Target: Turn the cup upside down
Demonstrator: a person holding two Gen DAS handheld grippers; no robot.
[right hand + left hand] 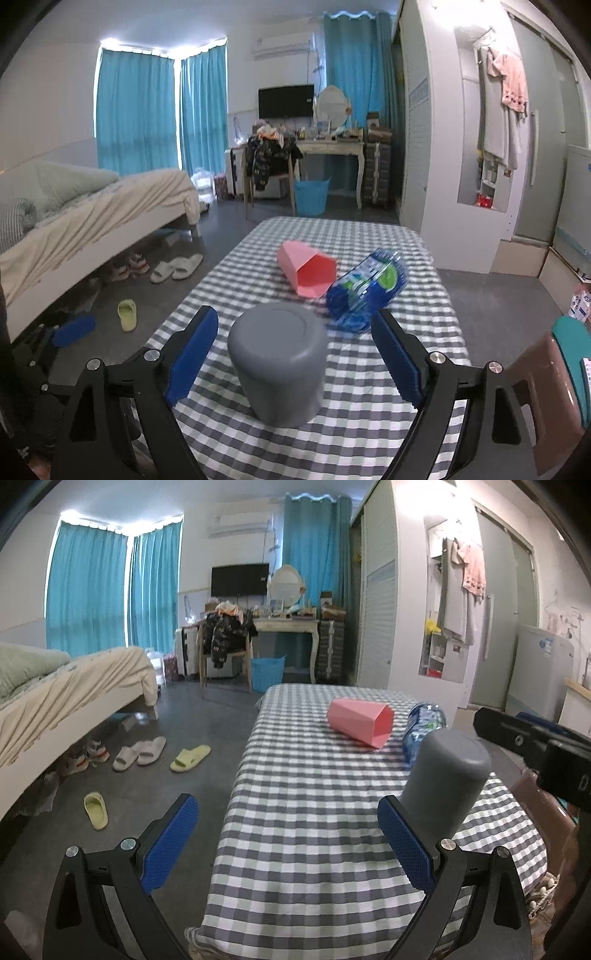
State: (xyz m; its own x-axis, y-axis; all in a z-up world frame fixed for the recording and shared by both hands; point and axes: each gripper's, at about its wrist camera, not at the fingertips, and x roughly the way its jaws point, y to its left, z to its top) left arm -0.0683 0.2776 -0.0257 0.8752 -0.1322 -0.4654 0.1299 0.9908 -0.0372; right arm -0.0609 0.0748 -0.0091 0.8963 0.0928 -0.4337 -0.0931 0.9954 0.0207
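Grey plastic cup [277,363] stands mouth-down on the checked-cloth worktop [369,424], between the right claw's [293,360] spread fingers, untouched. Left claw [288,843] released, empty. Farther off lie a pink paper cup [308,271] and blue bottle [365,290].

In the left wrist view, the grey plastic cup [448,775], standing bottom-up, has its lower edge hidden behind a blue pad of the left hand-held gripper [288,845]. The cup also covers part of the blue plastic water bottle [424,720] lying on the checked surface [295,812]. The bottle's label print is too small to read, and its near end is blurred in the right wrist view [365,291].
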